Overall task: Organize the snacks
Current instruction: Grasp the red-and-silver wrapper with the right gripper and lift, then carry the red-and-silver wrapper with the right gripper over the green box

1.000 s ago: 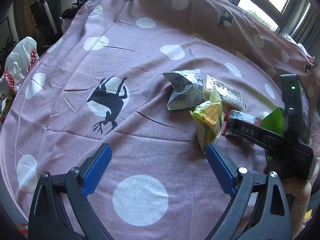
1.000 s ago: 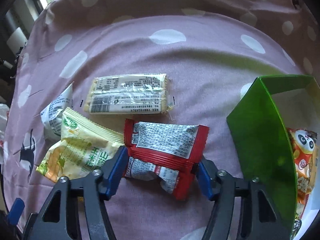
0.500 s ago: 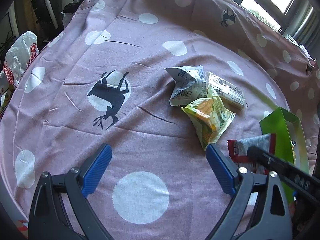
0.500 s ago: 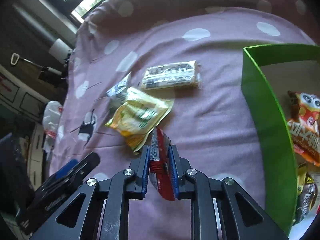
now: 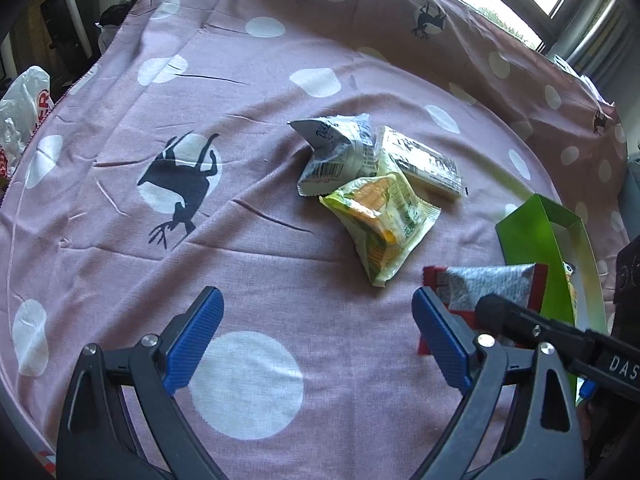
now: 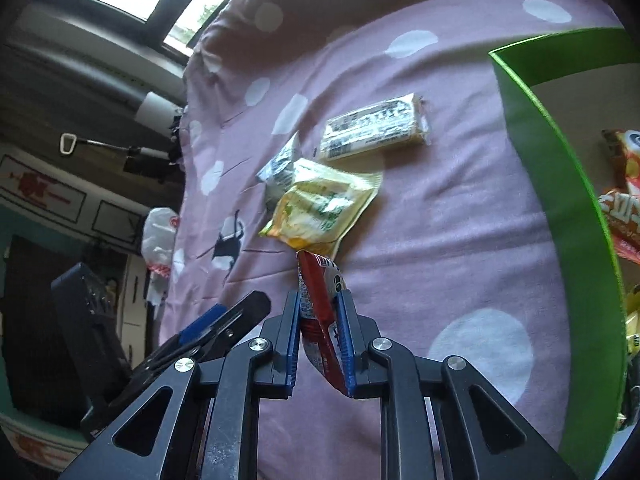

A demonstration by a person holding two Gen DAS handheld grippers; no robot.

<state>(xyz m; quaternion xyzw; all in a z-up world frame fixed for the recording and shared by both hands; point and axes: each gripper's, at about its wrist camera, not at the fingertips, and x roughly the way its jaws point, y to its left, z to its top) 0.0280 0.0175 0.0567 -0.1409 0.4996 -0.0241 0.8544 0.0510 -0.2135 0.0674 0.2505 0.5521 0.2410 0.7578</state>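
My right gripper (image 6: pixel 319 304) is shut on a red snack packet (image 6: pixel 320 280), held edge-on above the pink spotted cloth (image 6: pixel 460 208); the left wrist view shows the same red packet (image 5: pixel 492 286) from its grey printed side. On the cloth lie a yellow-green snack bag (image 5: pixel 384 220) (image 6: pixel 320 208), a white-blue pouch (image 5: pixel 336 152) (image 6: pixel 280 168) and a pale wafer bar (image 5: pixel 420 164) (image 6: pixel 376 126). A green box (image 6: pixel 560 184) (image 5: pixel 532 240) at the right holds several snacks. My left gripper (image 5: pixel 316 328) hangs open over bare cloth, nothing between its fingers.
The cloth (image 5: pixel 240 240) carries white dots and a black deer print (image 5: pixel 180 188). A white plastic bag (image 5: pixel 24 108) lies beyond its left edge. Windows stand behind the raised far fold of the cloth. Dark furniture fills the left of the right wrist view.
My right gripper closed on the red packet, lifted it off the cloth and swung toward the green box. The left gripper stayed open and nearly still.
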